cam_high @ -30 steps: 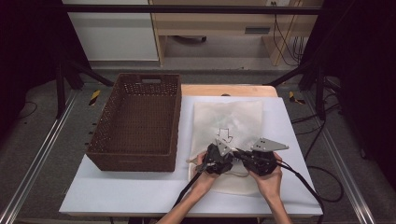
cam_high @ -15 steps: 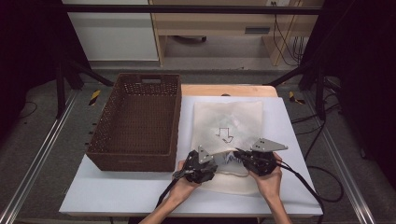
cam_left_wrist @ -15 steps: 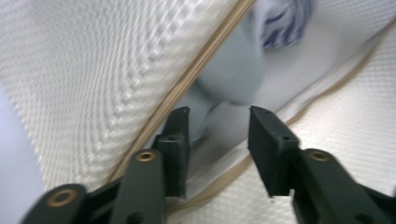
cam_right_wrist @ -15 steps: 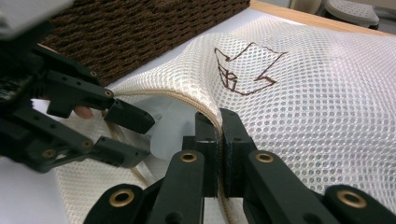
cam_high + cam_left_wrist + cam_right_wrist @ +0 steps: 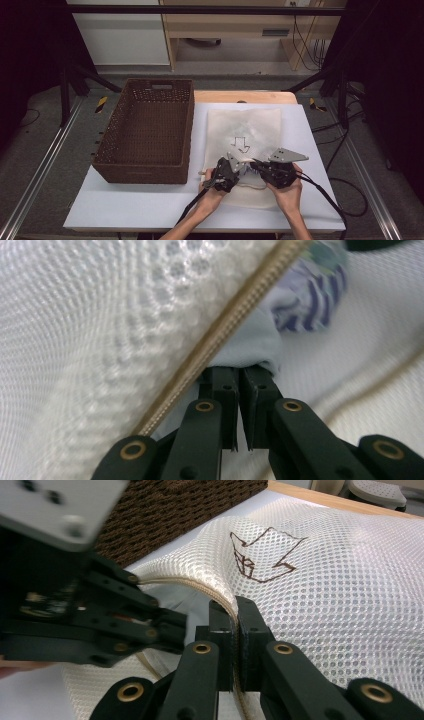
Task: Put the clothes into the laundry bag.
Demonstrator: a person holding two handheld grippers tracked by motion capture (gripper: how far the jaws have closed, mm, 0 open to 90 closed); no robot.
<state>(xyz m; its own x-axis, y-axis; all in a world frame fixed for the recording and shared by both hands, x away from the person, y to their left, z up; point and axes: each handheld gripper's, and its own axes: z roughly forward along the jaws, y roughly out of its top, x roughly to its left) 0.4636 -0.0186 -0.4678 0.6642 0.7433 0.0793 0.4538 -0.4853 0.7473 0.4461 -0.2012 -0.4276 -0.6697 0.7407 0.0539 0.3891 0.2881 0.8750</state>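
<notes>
A white mesh bag (image 5: 244,145) lies flat on the table (image 5: 150,205), just right of a brown woven basket (image 5: 145,132) and bearing a dark arrow mark (image 5: 241,143). Both hands work at the bag's near end, close together. The left gripper (image 5: 235,167) has its jaws pressed together on a fold of pale blue cloth (image 5: 250,342) just under the bag's tan zipper edge (image 5: 220,335); beyond that cloth a blue-and-white striped piece (image 5: 305,305) shows, blurred. The right gripper (image 5: 256,164) pinches the zipper edge (image 5: 225,602) itself, its jaws closed on the seam, with the mesh rising in a ridge from the pinch toward the arrow mark (image 5: 262,555). In the right gripper view the left gripper (image 5: 170,625) sits just beside it to the left, reaching in under the lifted edge, and the basket (image 5: 175,515) stands behind
</notes>
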